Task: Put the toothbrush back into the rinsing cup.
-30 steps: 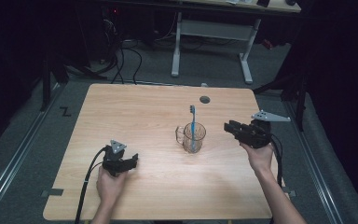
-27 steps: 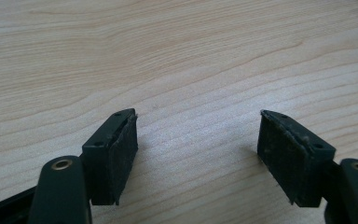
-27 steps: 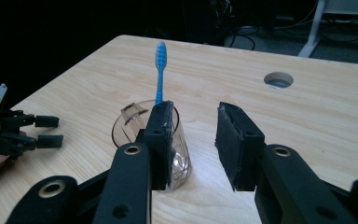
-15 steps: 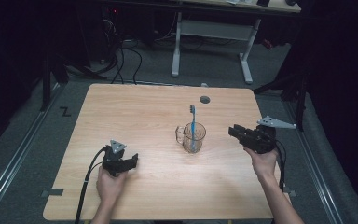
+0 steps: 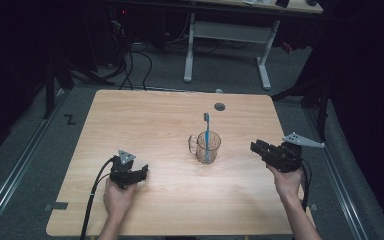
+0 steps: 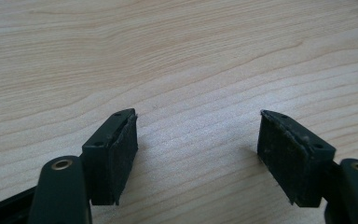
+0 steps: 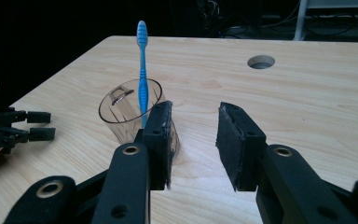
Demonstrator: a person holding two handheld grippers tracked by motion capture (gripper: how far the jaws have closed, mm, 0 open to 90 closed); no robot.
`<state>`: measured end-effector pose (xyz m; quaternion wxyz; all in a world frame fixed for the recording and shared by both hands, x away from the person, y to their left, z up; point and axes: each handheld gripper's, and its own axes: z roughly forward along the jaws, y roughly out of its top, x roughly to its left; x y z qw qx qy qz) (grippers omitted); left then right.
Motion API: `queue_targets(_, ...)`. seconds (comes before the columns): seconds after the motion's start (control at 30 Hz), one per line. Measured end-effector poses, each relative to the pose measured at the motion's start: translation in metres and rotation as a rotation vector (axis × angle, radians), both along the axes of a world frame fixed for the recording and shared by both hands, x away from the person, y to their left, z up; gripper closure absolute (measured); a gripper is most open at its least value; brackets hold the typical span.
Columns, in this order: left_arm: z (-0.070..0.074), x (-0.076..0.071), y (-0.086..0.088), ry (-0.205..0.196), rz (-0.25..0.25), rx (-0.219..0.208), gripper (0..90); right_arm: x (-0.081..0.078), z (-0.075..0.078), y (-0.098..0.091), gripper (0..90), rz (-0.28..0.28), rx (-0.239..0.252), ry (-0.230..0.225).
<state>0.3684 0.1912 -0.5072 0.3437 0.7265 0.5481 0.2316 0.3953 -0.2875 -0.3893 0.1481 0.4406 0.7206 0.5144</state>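
The clear cup (image 5: 206, 146) stands upright near the middle of the table (image 5: 145, 115), handle turned toward the person's left, with a blue toothbrush (image 5: 207, 131) propped in it, bristles up. Over the last second the right gripper (image 5: 258, 148) has drawn away from the cup toward the table's right edge and sunk lower; it now sits apart from the cup, jaws pointing at it, about half open with nothing between the pads. In the right gripper view the cup (image 7: 131, 109) lies just beyond the left jaw, untouched. That looks like a withdrawal after setting the toothbrush in, so the placing seems done. The left gripper (image 5: 141, 173) has kept its place at the near left, jaws spread wide over bare wood, holding nothing.
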Motion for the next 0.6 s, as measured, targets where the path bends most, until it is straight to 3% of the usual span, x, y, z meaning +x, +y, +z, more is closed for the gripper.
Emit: queue_targets(0.6, 0.0, 0.0, 0.0, 0.0, 0.0, 0.0, 29.0, -0.005, -0.023, -0.014, 65.4, -0.041, 0.003, 0.022)
